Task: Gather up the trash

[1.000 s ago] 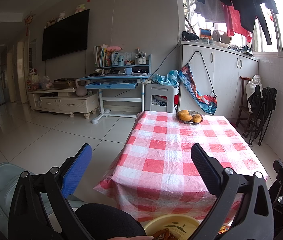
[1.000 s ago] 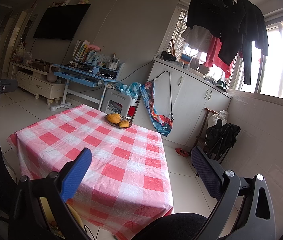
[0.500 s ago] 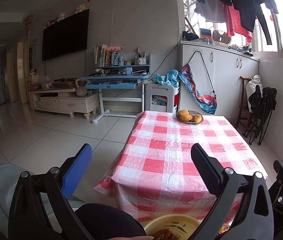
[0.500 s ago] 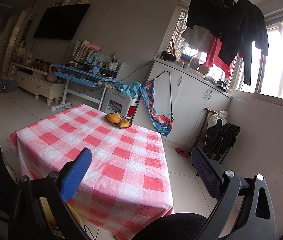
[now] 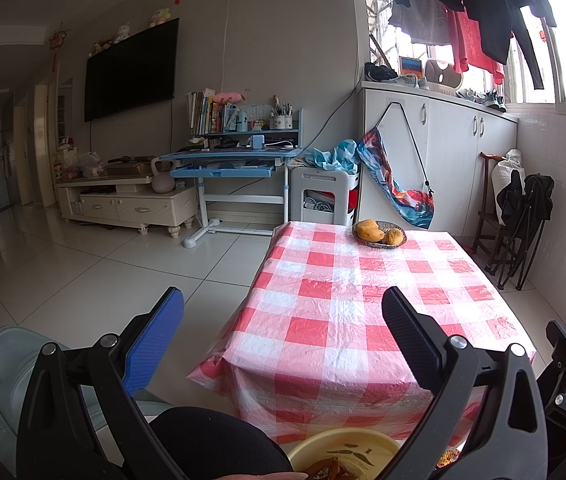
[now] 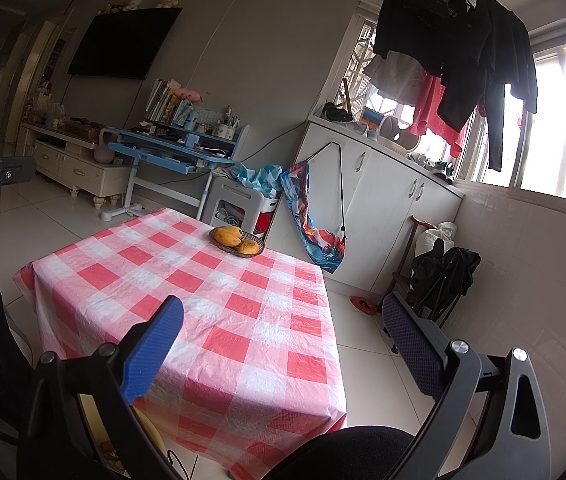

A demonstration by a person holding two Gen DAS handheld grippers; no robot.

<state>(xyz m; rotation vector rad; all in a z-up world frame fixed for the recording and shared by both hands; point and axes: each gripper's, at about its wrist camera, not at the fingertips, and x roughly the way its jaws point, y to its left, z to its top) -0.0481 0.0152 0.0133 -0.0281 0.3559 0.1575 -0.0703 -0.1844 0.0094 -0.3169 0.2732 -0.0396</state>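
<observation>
Left gripper: hovering with fingers spread wide, holding nothing, above the near edge of the worktop draped in red-and-white checked plastic cloth.
Right gripper: likewise gaping, gripping nothing, hanging over the near right part of the same worktop.
Shallow woven basket carrying yellow-orange mangoes: sitting at the far end of the worktop, well apart from both grippers.
Round yellow plastic basin holding brownish scraps, the trash in question: lying below the near edge of the worktop, partly cut off by the frame, beside a dark-clothed knee.
Blue study desk stacked with books: standing far left against the wall.
White cabinet with a colourful bag hanging on its door: standing far right.
Dark and red garments: hanging by the window.
</observation>
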